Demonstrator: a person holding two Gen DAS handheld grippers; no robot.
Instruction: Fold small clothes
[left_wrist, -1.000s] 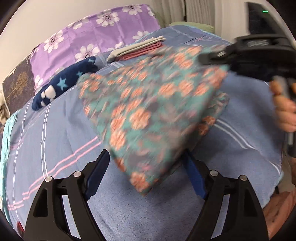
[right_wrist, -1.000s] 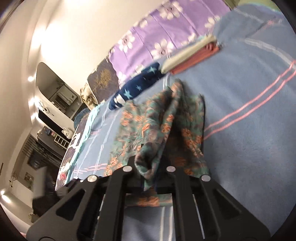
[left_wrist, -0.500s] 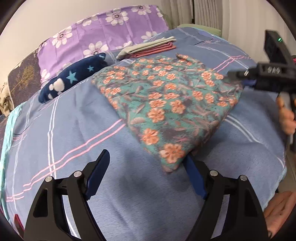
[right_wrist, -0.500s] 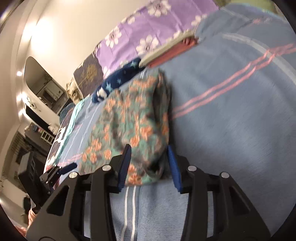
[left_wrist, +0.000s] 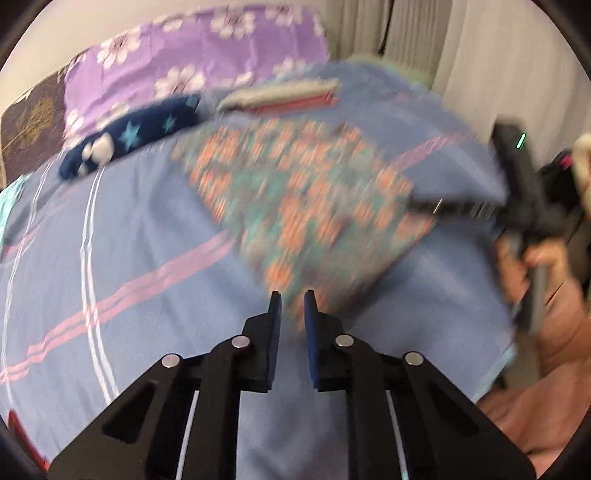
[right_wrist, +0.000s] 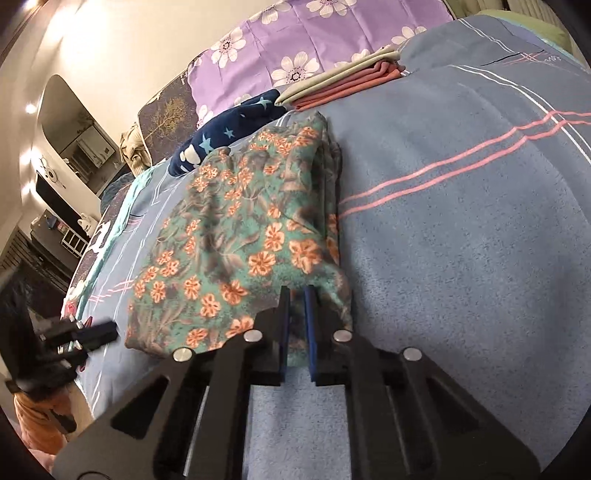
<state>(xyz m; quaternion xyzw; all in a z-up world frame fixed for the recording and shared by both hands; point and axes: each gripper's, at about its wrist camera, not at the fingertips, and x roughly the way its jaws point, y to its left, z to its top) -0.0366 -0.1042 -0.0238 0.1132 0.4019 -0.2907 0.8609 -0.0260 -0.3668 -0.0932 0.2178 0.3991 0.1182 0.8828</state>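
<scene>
A teal garment with orange flowers (left_wrist: 303, 206) lies folded on the blue bedspread (left_wrist: 129, 229); it also shows in the right wrist view (right_wrist: 243, 236). My left gripper (left_wrist: 292, 295) has its jaws nearly closed just at the garment's near corner; the blur hides whether cloth sits between them. My right gripper (right_wrist: 297, 291) is closed on the garment's near right corner. The right gripper also shows in the left wrist view (left_wrist: 436, 206) at the garment's right edge. The left gripper shows in the right wrist view (right_wrist: 99, 334) by the garment's left corner.
A navy star-print cloth (right_wrist: 221, 133) and a folded stack of beige and red clothes (right_wrist: 343, 81) lie behind the garment. Purple flowered pillows (right_wrist: 295, 40) line the headboard. The bed's edge runs at the right in the left wrist view (left_wrist: 506, 343).
The garment came down and now lies flat. My left gripper went from wide open to nearly shut at its near corner. My right gripper opened, then closed on the right corner.
</scene>
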